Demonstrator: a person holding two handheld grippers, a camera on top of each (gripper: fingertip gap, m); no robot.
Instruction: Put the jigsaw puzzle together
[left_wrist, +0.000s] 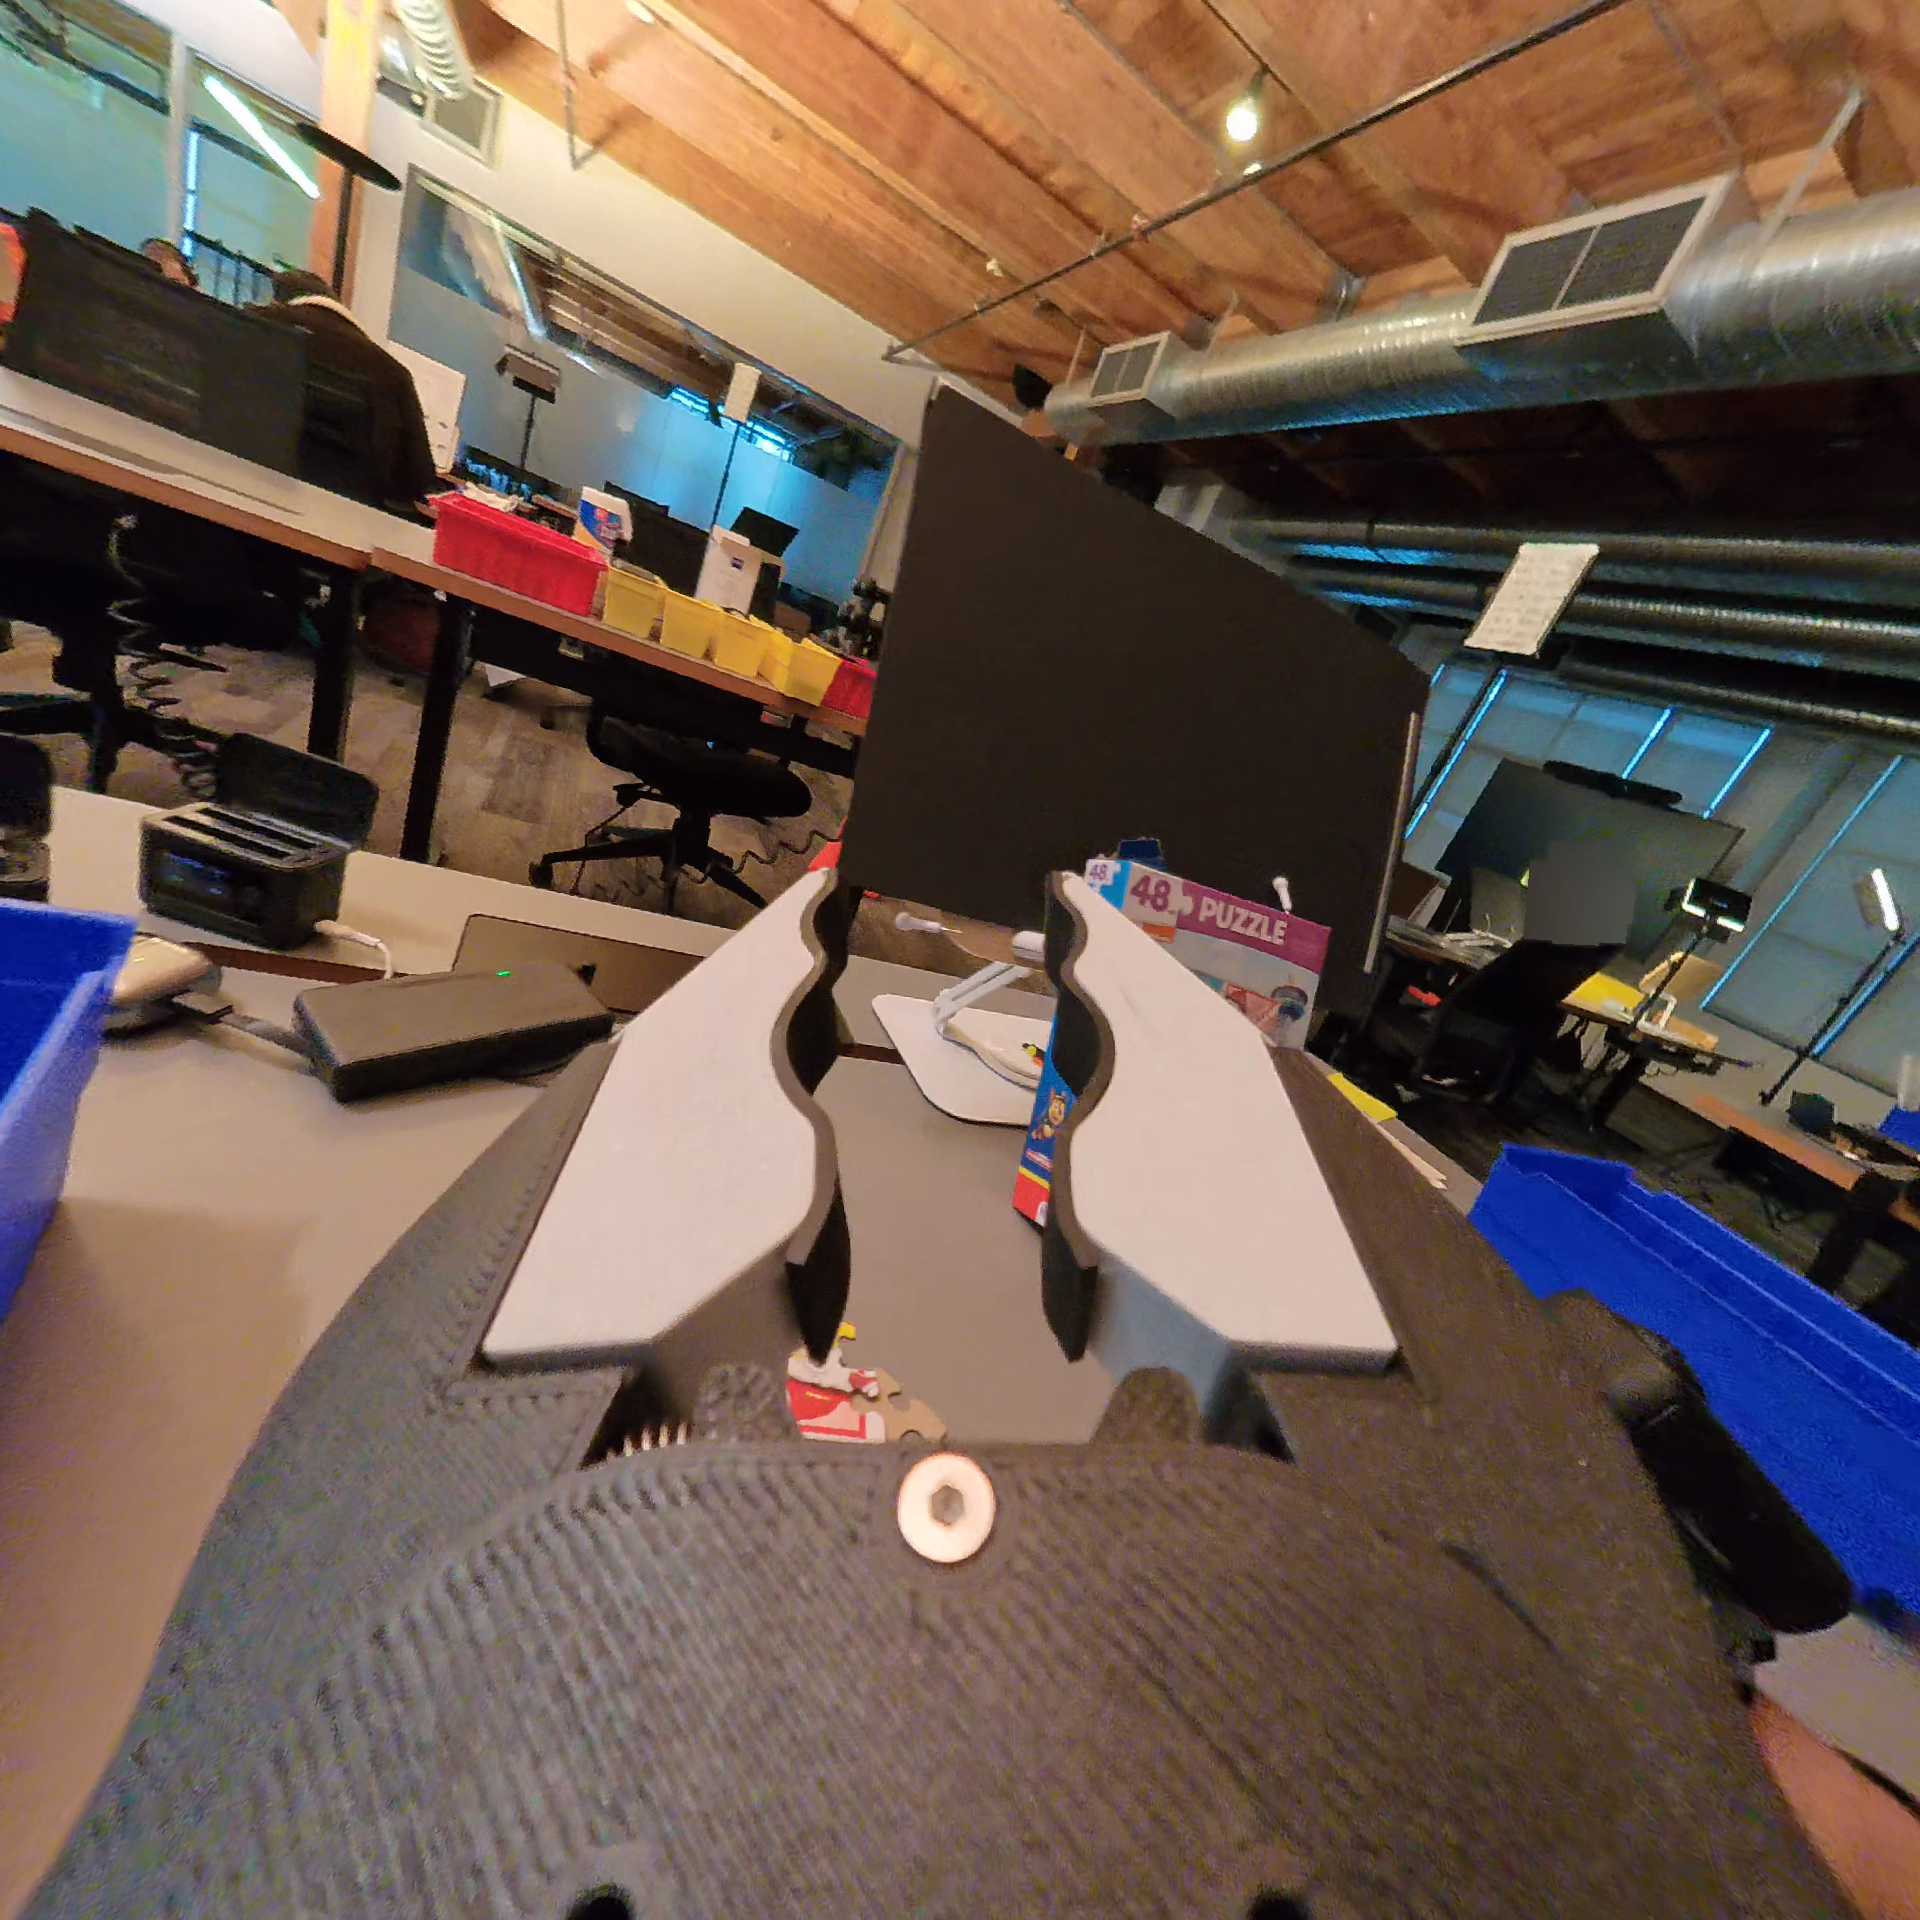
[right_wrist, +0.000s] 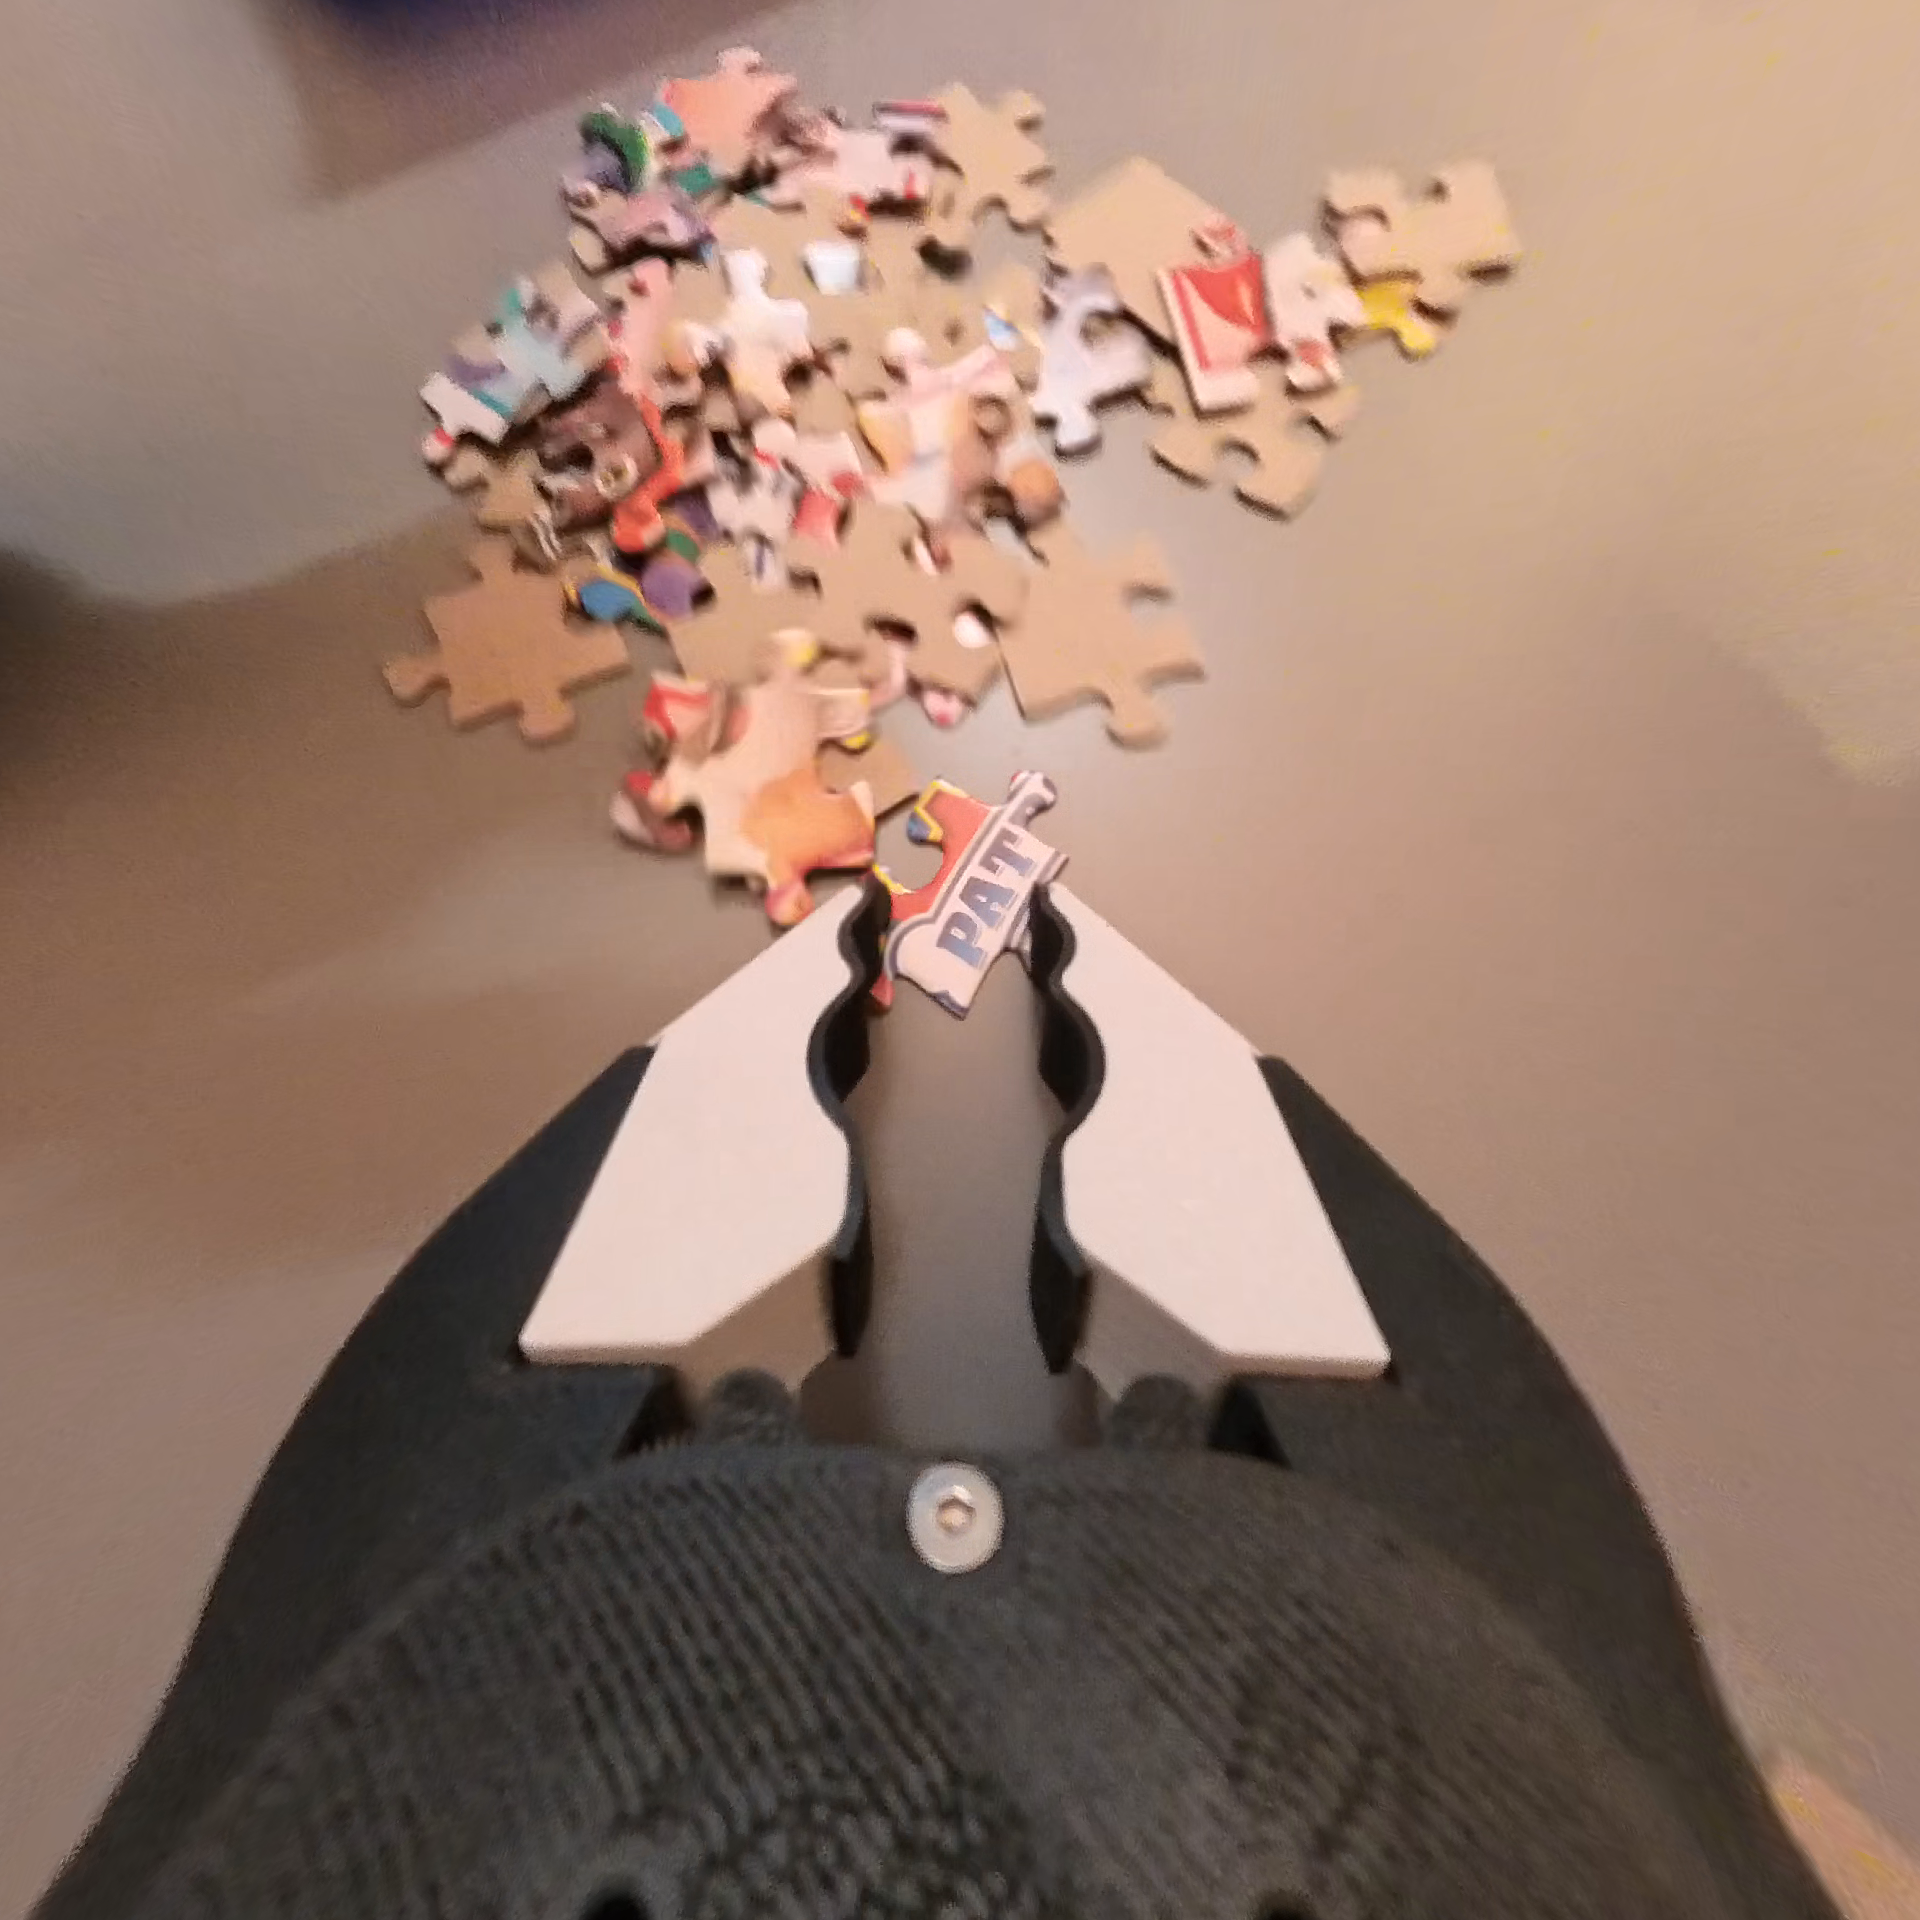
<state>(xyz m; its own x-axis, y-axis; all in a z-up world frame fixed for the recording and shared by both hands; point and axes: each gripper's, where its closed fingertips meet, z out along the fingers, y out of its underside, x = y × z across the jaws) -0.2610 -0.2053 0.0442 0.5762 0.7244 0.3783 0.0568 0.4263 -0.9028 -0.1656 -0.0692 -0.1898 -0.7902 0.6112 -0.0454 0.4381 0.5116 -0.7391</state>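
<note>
My right gripper (right_wrist: 951, 914) is shut on a jigsaw piece (right_wrist: 971, 894), red and white with blue lettering. Both pads press its edges and hold it tilted just above the grey table (right_wrist: 1507, 935). A heap of loose jigsaw pieces (right_wrist: 831, 416), some face down, lies just beyond it. My left gripper (left_wrist: 945, 894) is open with nothing between its fingers, raised and pointing across the desk. A red and white jigsaw piece (left_wrist: 852, 1392) lies on a dark mat (left_wrist: 935, 1195) under its base.
A puzzle box (left_wrist: 1226, 956) stands upright behind the left gripper, before a black board (left_wrist: 1122, 675) and a white stand (left_wrist: 966, 1039). Blue bins sit at the left (left_wrist: 42, 1049) and right (left_wrist: 1704, 1309). A black power brick (left_wrist: 447, 1023) lies at the left. Some 30 cm of space lies between my two pairs of fingers.
</note>
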